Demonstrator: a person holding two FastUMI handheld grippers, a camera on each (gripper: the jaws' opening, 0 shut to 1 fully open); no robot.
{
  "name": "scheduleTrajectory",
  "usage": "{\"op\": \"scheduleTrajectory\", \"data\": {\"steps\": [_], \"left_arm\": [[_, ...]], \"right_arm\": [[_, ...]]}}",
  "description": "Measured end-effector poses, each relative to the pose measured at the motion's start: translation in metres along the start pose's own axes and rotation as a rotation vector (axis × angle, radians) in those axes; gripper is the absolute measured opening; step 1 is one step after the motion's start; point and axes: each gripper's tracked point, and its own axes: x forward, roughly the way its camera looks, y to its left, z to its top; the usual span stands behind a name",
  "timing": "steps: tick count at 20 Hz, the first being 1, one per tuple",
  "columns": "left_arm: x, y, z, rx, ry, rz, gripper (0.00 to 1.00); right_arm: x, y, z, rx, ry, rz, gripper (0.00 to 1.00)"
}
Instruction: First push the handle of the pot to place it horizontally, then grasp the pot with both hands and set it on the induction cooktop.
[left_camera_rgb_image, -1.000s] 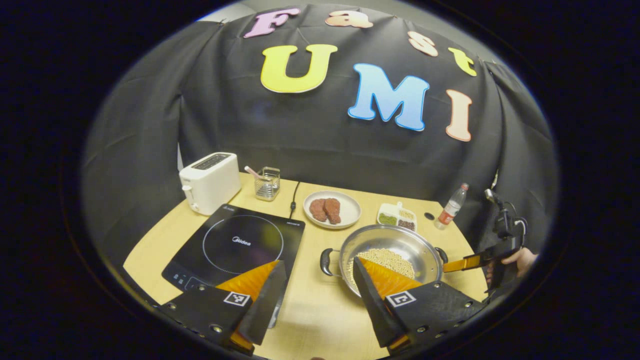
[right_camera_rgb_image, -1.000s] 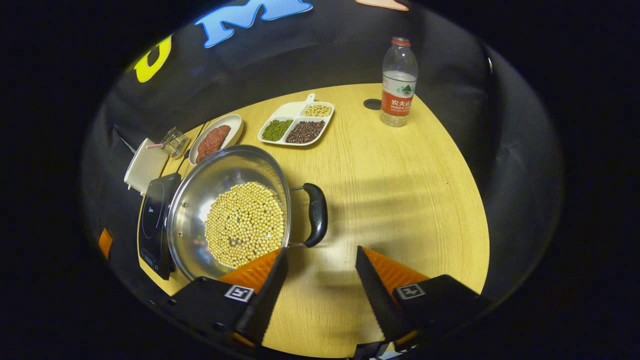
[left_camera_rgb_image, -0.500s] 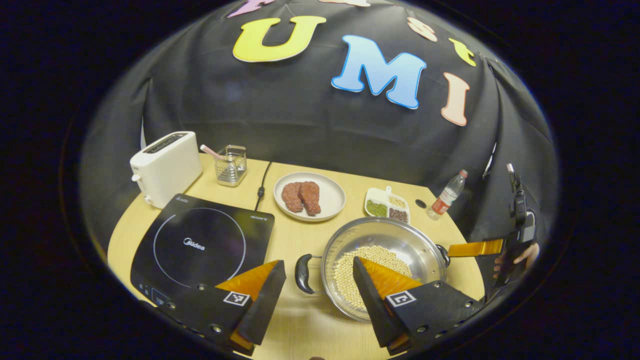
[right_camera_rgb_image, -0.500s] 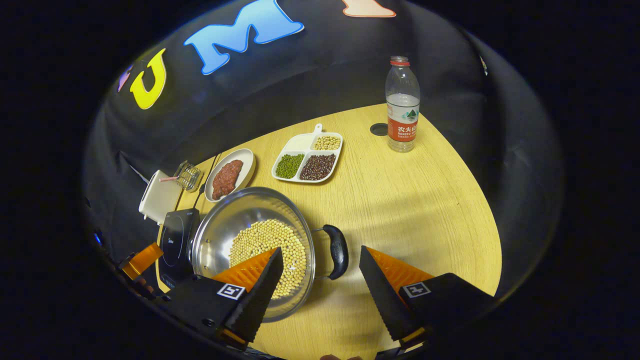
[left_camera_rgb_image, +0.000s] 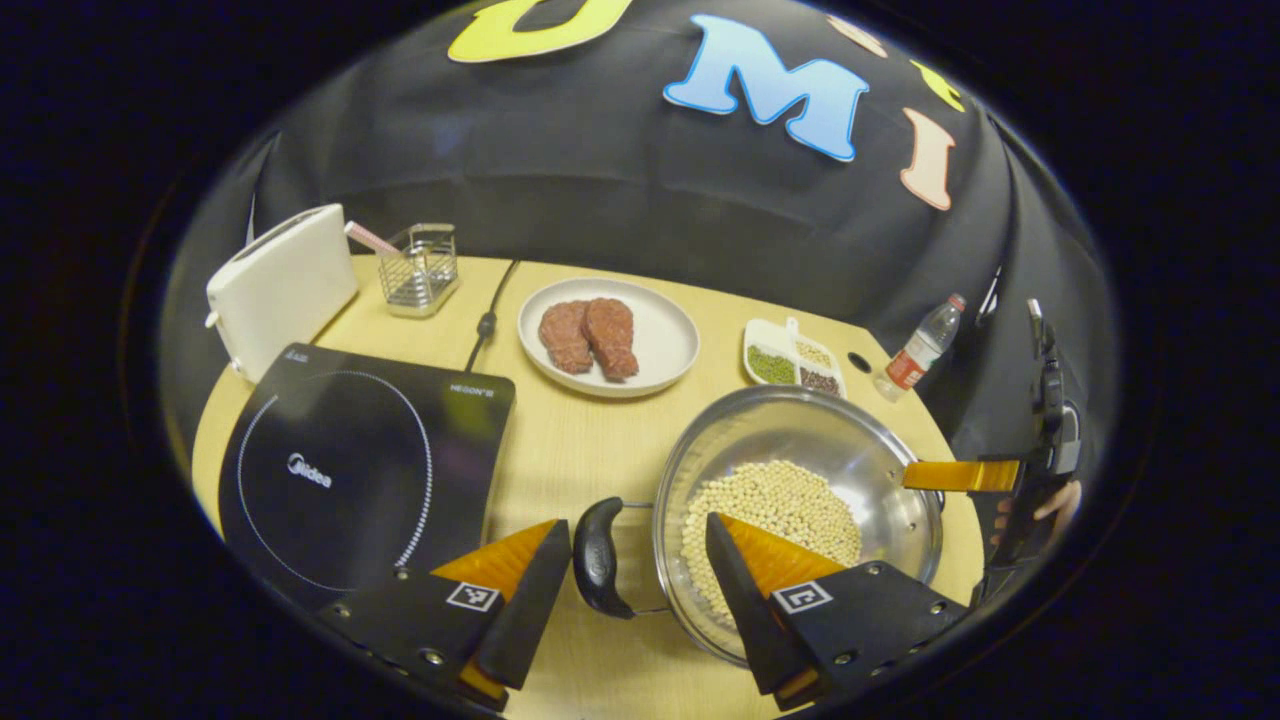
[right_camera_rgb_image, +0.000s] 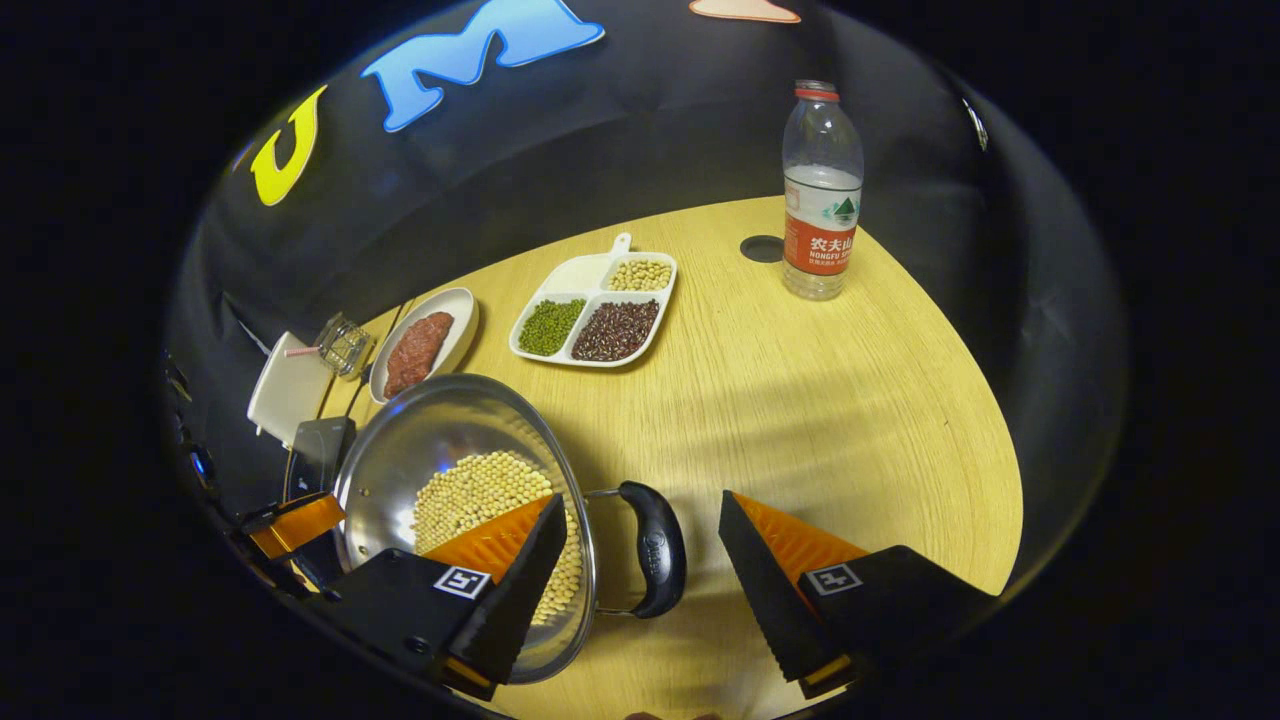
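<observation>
On wood-grain table (right_camera_rgb_image: 850, 400) | round steel pot (left_camera_rgb_image: 830, 450) | smooth beans (left_camera_rgb_image: 770, 505)

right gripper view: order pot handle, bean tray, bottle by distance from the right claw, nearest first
1. Pot handle: between the right claw's open fingers, at the pot's right side.
2. Bean tray: mid-table, beyond the pot.
3. Bottle: upright at the far edge, right of the tray.

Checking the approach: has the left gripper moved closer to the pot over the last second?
Yes. In the left gripper view the pot now looms nearer, its handle between the open left gripper fingers.
</observation>
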Motion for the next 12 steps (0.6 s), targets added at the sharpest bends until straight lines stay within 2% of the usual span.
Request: {"op": "scheduleTrajectory", "data": {"steps": [1, 7, 10, 11, 12], "left_arm": [[0.004, 0.001, -0.002, 0.003, 0.004, -0.004, 0.81], [0.029, 0.003, -0.009, 0.066, 0.039, -0.024, 0.83], [0.041, 0.009, -0.016, 0.091, 0.069, -0.019, 0.84], [0.043, 0.007, -0.014, 0.094, 0.068, -0.032, 0.80], [0.044, 0.004, -0.015, 0.091, 0.064, -0.046, 0.83]], "right_arm": [[0.003, 0.003, -0.003, -0.009, 0.001, -0.002, 0.98], [0.022, 0.011, -0.021, -0.055, 0.035, -0.015, 0.98], [0.028, 0.009, -0.029, -0.048, 0.050, -0.023, 0.94], [0.029, 0.007, -0.030, -0.046, 0.048, -0.025, 0.84], [0.030, 0.006, -0.028, -0.044, 0.043, -0.028, 0.86]]}}
